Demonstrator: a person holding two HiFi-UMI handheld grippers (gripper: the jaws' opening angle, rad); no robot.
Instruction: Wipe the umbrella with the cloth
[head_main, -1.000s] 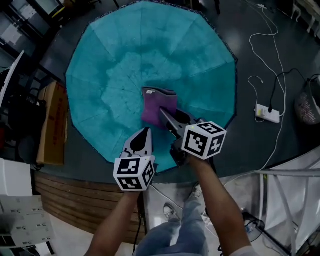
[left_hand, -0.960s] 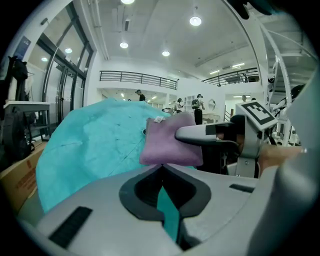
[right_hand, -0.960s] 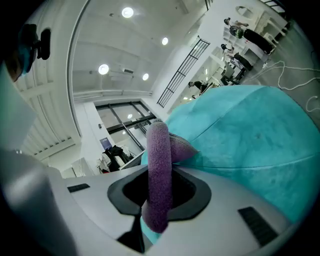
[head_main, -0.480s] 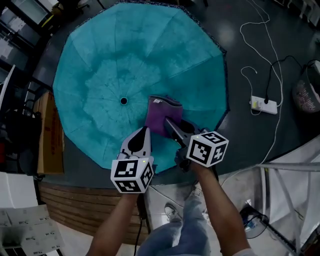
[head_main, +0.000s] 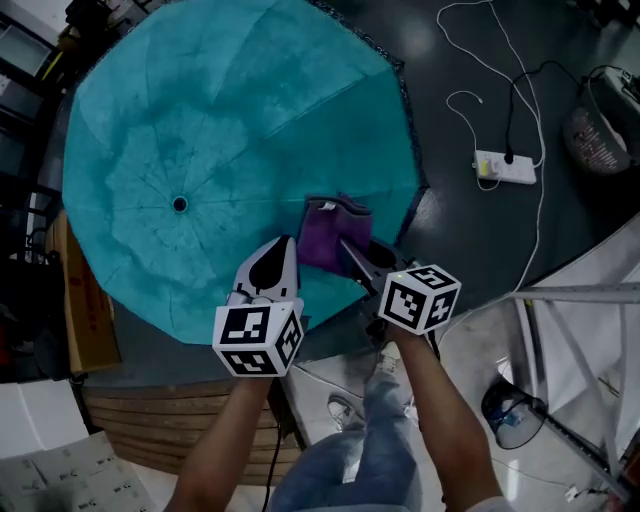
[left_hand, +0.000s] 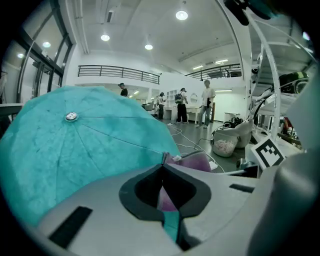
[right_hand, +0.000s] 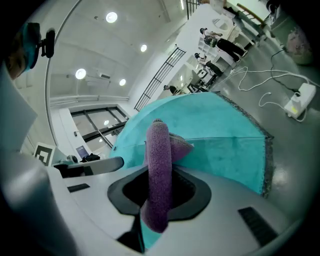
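Head view shows wiping under way: the purple cloth (head_main: 320, 238) lies on the near right part of the open teal umbrella (head_main: 200, 110) (how much is already clean I cannot tell). The right gripper (head_main: 345, 247) is clamped on the cloth. The left gripper (head_main: 284, 246) is closed and empty over the near edge.

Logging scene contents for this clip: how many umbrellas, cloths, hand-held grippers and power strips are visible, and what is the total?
teal umbrella: 1
purple cloth: 1
hand-held grippers: 2 (left hand-held gripper, right hand-held gripper)
white power strip: 1
Total: 5
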